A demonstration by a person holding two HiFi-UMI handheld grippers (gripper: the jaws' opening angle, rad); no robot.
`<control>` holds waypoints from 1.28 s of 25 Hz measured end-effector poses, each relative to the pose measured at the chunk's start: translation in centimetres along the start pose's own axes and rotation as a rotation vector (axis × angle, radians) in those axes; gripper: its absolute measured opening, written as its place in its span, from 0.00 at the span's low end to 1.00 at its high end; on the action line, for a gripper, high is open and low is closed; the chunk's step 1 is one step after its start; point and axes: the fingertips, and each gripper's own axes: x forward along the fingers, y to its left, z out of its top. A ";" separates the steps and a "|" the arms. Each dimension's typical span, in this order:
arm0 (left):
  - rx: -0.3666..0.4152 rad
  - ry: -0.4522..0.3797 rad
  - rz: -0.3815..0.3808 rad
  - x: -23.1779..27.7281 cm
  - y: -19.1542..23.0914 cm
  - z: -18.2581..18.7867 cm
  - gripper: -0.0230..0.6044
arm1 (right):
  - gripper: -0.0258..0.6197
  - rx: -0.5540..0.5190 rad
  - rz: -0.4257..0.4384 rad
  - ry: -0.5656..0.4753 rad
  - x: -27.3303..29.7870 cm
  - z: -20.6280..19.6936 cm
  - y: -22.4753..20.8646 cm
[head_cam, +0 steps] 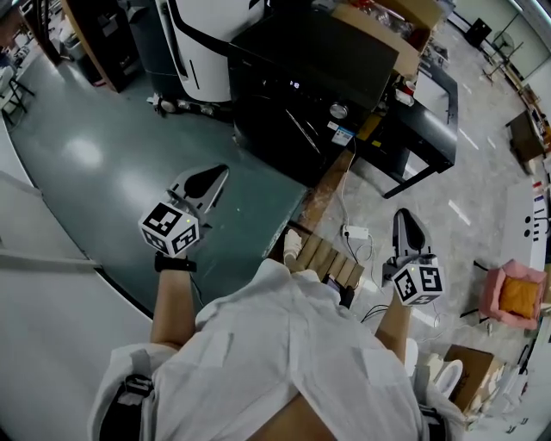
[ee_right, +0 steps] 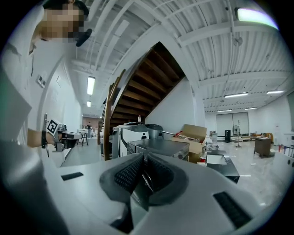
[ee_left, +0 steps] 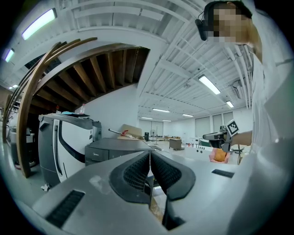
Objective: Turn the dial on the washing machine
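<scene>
The black washing machine (head_cam: 318, 60) stands a good way ahead of me on the floor, and its round silver dial (head_cam: 338, 111) sits on the front panel. My left gripper (head_cam: 217, 175) is held low at the left, far short of the machine, with its pads pressed together and nothing between them. My right gripper (head_cam: 405, 215) hovers at the right, also shut and empty, apart from the machine. The left gripper view shows the machine (ee_left: 115, 149) beyond the closed jaws. In the right gripper view it (ee_right: 158, 147) lies straight ahead.
A white and black machine (head_cam: 207, 34) stands left of the washer. A cardboard box (head_cam: 405, 26) and a low black table (head_cam: 430, 112) are to its right. Wooden slats (head_cam: 331, 258), a white adapter with cables (head_cam: 355, 232) and a pink stool (head_cam: 516, 293) lie near my feet.
</scene>
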 end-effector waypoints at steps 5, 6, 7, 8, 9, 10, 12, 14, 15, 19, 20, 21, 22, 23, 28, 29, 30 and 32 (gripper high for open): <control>-0.025 0.009 0.044 2.9 2.6 -0.1 0.06 | 0.11 -0.019 0.069 0.020 6.3 0.1 -1.1; -0.034 0.013 0.053 3.5 3.2 -0.2 0.06 | 0.12 -0.022 0.084 0.027 7.7 0.1 -1.4; -0.040 0.018 0.062 4.2 3.8 -0.4 0.06 | 0.12 -0.025 0.099 0.034 9.1 0.0 -1.7; -0.046 0.023 0.070 5.0 4.4 -0.6 0.06 | 0.12 -0.030 0.114 0.044 10.5 -0.1 -2.0; -0.052 0.028 0.077 5.8 4.9 -0.8 0.06 | 0.12 -0.038 0.130 0.054 12.0 -0.2 -2.4; -0.057 0.033 0.082 6.6 5.4 -1.0 0.06 | 0.13 -0.047 0.145 0.066 13.4 -0.4 -2.7; -0.069 0.043 0.088 8.4 6.4 -1.6 0.06 | 0.13 -0.068 0.177 0.088 16.4 -0.8 -3.1; -0.078 0.055 0.087 10.3 7.0 -2.3 0.06 | 0.14 -0.084 0.208 0.106 19.4 -1.3 -3.5; -0.082 0.062 0.085 11.3 7.3 -2.6 0.06 | 0.15 -0.090 0.224 0.114 20.8 -1.6 -3.7; -0.093 0.089 0.062 15.0 7.9 -3.8 0.06 | 0.18 -0.111 0.279 0.142 26.0 -2.6 -3.9; -0.097 0.094 0.057 15.8 8.0 -4.1 0.06 | 0.19 -0.112 0.292 0.149 27.1 -2.9 -3.8; -0.101 0.097 0.054 16.5 8.1 -4.3 0.06 | 0.20 -0.111 0.305 0.157 28.2 -3.2 -3.7; -0.105 0.100 0.050 17.2 8.2 -4.6 0.06 | 0.21 -0.111 0.316 0.166 29.2 -3.6 -3.6; -0.109 0.102 0.047 17.9 8.4 -4.8 0.06 | 0.23 -0.115 0.325 0.178 30.1 -4.0 -3.4; -0.130 0.111 0.035 20.9 9.0 -5.6 0.06 | 0.28 -0.181 0.345 0.247 34.5 -6.1 -3.2; -0.132 0.113 0.033 21.4 9.2 -5.7 0.06 | 0.29 -0.192 0.351 0.259 35.2 -6.5 -3.1; -0.134 0.114 0.032 21.8 9.3 -5.8 0.06 | 0.30 -0.204 0.358 0.271 36.0 -6.8 -2.9; -0.143 0.113 0.031 22.7 9.7 -6.0 0.06 | 0.32 -0.231 0.369 0.291 37.3 -7.4 -2.7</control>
